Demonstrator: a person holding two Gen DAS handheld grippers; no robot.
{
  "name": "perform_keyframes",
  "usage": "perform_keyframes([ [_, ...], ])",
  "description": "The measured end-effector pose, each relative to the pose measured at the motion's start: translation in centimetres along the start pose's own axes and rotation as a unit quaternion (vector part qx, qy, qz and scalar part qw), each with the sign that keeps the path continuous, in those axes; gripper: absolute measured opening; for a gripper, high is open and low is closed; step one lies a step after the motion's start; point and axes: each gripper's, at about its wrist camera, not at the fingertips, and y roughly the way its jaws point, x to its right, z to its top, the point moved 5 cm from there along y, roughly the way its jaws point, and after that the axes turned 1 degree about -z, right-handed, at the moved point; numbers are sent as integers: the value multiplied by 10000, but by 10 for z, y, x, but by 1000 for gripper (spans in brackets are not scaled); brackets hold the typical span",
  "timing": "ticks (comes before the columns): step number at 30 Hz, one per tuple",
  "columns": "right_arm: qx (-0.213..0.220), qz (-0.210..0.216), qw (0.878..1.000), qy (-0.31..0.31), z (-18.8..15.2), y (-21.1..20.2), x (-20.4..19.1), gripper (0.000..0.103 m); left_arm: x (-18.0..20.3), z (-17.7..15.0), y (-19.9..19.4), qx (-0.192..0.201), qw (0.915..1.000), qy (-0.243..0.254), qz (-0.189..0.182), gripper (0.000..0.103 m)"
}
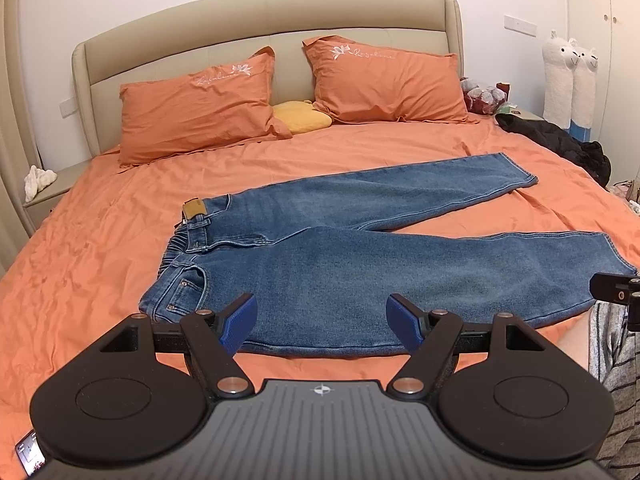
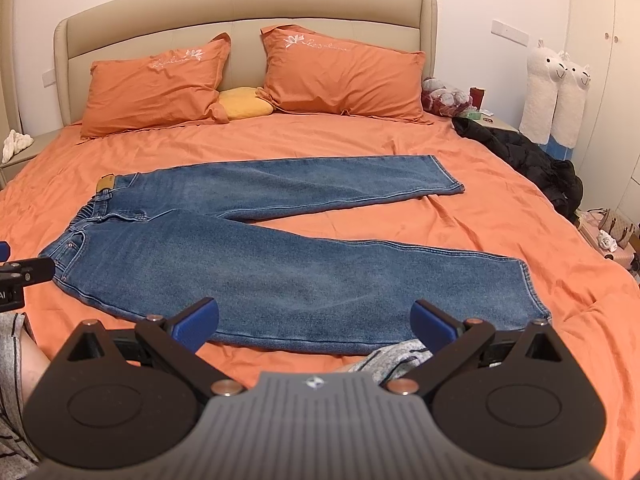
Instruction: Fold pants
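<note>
Left wrist view: your left tool (image 1: pixel 322 318) hangs spread wide and empty over the near edge of the jeans (image 1: pixel 340 256). They lie flat on the bed (image 1: pixel 80 240), waistband to the left and both legs fanned out to the right in a V. The near leg runs right under the blue pads (image 1: pixel 239 322), so you are lined up near the hip pocket, a sensible spot for taking the waist end. The right tool's tip (image 1: pixel 614 290) pokes in at the right edge, by the near cuff.

Right wrist view: your right tool (image 2: pixel 314 320) is equally wide apart and grips nothing, hovering over the same near leg toward its cuff (image 2: pixel 532 292). A striped sleeve (image 2: pixel 392 354) shows just below the fingers. The far leg ends at its cuff (image 2: pixel 448 178) mid-bed, well apart from the near one. With one tool per end, you look set to lift the near leg and lay it over the far one; no fold is made yet.
</note>
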Motion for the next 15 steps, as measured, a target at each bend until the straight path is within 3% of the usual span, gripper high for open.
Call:
perform_keyframes([
  [15, -175, -192, 9997, 48, -5, 1, 13, 98, 5, -2, 2, -141, 9998, 150, -79, 86],
])
